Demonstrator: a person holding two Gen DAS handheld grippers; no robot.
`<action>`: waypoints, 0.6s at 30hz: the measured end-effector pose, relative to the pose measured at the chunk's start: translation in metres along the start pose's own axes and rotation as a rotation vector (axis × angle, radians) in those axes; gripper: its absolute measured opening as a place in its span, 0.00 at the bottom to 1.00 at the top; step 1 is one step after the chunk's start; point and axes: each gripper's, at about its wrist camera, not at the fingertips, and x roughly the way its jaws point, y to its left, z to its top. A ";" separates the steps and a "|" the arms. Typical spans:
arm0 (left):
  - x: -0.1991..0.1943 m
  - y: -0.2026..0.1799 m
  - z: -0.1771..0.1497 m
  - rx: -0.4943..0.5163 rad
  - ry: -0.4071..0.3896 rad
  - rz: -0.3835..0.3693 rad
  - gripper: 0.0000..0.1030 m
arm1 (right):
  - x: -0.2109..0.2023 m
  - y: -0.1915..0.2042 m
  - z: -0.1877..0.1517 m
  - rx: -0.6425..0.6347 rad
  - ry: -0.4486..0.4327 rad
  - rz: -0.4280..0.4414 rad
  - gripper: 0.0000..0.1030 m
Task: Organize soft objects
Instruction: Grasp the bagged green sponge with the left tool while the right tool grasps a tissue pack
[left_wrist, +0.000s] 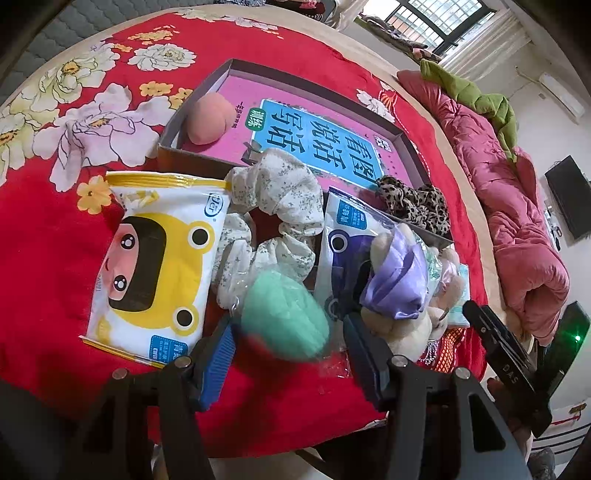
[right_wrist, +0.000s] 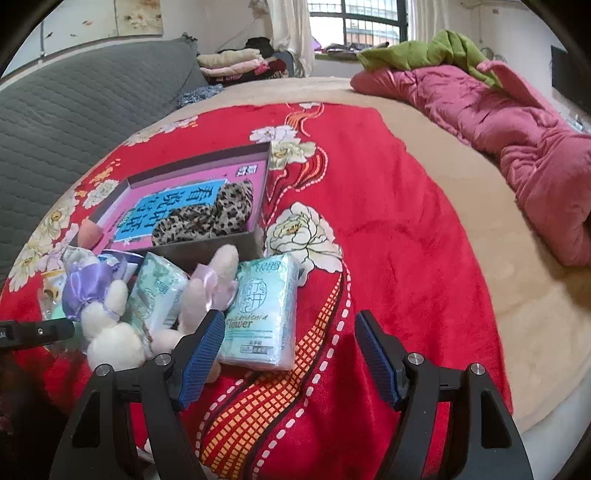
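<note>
Here the left gripper (left_wrist: 290, 328) stands spread around a green sponge (left_wrist: 286, 314) in clear wrap, pads not visibly pressing it (the sponge is blurred). It lies on the red blanket (left_wrist: 48, 236), just before the shallow box (left_wrist: 173, 157) holding a peach sponge (left_wrist: 208, 120) and leopard scrunchie (left_wrist: 415, 203). The right gripper (right_wrist: 290, 339) hangs spread and empty beside a tissue pack (right_wrist: 264, 314).

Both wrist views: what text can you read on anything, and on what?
"看图说话写话", seen upside down: book in the box.
"Flower": tissue pack; the line above it is partly hidden.
"DAS": right gripper, on its finger.
Yellow wipes pack: a logo ending "er"; the small print is too blurred.
Blue pack: print too small.
</note>
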 end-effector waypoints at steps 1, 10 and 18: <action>0.001 0.000 0.000 0.000 0.002 0.002 0.56 | 0.003 0.000 0.000 0.002 0.008 0.004 0.72; 0.008 -0.002 0.001 0.000 0.005 0.006 0.56 | 0.023 -0.002 0.001 0.008 0.039 0.052 0.65; 0.010 0.000 0.003 -0.005 0.001 0.010 0.52 | 0.025 0.009 0.005 -0.055 0.010 0.059 0.32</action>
